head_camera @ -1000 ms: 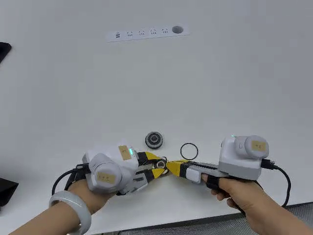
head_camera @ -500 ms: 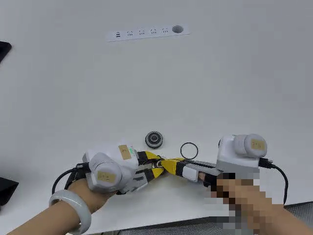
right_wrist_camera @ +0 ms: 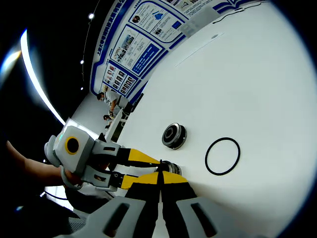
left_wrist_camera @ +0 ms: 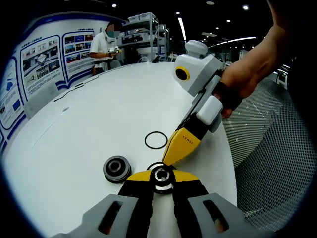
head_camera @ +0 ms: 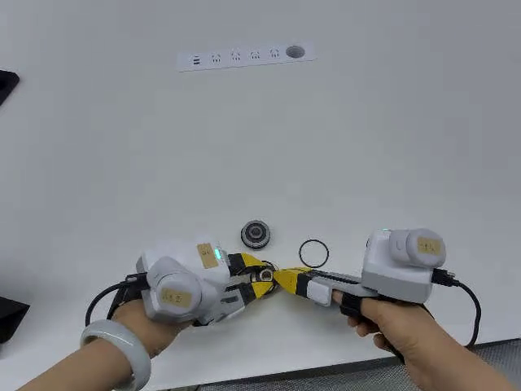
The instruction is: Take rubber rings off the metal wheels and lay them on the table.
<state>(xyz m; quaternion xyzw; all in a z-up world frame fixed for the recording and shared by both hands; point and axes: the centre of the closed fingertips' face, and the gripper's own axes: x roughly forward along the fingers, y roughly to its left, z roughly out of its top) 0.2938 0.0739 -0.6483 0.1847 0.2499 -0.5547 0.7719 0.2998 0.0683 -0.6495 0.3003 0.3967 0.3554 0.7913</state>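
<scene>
Two metal wheels are in sight, and one rubber ring lies loose. The left gripper point(head_camera: 259, 275) has its yellow jaws closed nearly all the way on the first wheel, the held wheel point(left_wrist_camera: 162, 176), which sits clamped right between its tips. The right gripper point(right_wrist_camera: 160, 174) comes in from the left gripper's right side. Its jaws are pressed flat together and its tip touches the far rim of the held wheel. In the left gripper view a thin dark arc point(left_wrist_camera: 152, 165) stands just off that rim beside the tip (it looks like the wheel's own ring, but the pinch is too small to tell whether the jaws have it between them). The second wheel point(head_camera: 256, 234) lies flat on the white table point(head_camera: 366, 147), just beyond the left gripper's tips and apart from them; its outer band is dark, though I cannot tell whether that is rubber. The loose ring point(right_wrist_camera: 206, 159) lies flat on the table near the right gripper's tips, ahead of them and beside the second wheel without touching it. Well beyond both grippers a white power strip point(head_camera: 244, 56) lies across the table. A dark object point(head_camera: 6, 81) pokes in far out to the left gripper's side, and a black cable point(head_camera: 470, 301) loops back behind the right gripper.
</scene>
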